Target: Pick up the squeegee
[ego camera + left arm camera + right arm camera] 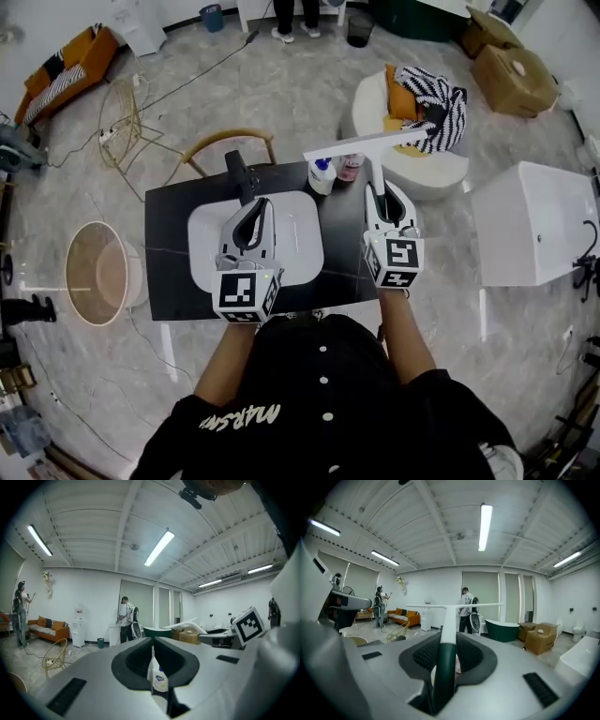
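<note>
White T-shaped squeegee with a dark green handle (367, 142) clamped in the right tool (377, 192), held up clear of the black worktop (169, 244).

The right tool's jaws press on the green handle. The white blade points away, above a small white bottle with a blue cap (322, 175) and a pink jar (350, 167). The left tool (260, 204) hangs over the white basin (305, 246), jaws together on nothing. The pick-up looks done; only keeping the grip seems left.

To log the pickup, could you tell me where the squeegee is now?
Head view, right side: the squeegee is held in the right gripper, blade near the bottles.
</note>
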Demonstrator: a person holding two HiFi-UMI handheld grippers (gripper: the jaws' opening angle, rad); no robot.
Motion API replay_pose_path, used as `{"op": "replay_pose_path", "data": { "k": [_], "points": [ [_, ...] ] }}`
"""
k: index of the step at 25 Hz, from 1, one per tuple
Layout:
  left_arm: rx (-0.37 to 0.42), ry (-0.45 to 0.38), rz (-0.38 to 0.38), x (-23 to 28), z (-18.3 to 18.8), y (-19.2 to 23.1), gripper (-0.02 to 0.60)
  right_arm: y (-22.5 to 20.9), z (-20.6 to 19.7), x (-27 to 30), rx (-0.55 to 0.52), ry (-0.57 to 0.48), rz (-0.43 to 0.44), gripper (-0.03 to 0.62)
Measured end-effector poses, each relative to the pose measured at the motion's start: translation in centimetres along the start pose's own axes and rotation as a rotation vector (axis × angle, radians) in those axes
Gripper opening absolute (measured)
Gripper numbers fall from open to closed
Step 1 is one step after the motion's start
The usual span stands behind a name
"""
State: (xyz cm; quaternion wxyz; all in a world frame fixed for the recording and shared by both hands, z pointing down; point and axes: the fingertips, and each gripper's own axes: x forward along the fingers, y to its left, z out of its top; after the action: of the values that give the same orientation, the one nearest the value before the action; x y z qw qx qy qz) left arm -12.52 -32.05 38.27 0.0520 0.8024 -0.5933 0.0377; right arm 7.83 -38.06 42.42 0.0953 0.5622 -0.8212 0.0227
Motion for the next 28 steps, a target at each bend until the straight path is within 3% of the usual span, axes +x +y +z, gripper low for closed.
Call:
{"op": "replay_pose_path", "data": {
  "k": [7,12,28],
  "points": [
    [0.033,-0.08,0.039,0.1,3.3,2.2,0.021,0.4,7.3,-0.4,-0.013,-0.176,0.008,0.084],
    [0.035,-0.093,0.057,-0.4,3.9,3.0,0.021,1.1,10.3,-1.4,-0.017,-0.248,0.008,0.084],
    [0.049,-0.139,0.066,-0.8,6.1,4.3,0.021,2.1,12.3,-1.9,-0.015,-0.322,0.012,0.084]
  ]
}}
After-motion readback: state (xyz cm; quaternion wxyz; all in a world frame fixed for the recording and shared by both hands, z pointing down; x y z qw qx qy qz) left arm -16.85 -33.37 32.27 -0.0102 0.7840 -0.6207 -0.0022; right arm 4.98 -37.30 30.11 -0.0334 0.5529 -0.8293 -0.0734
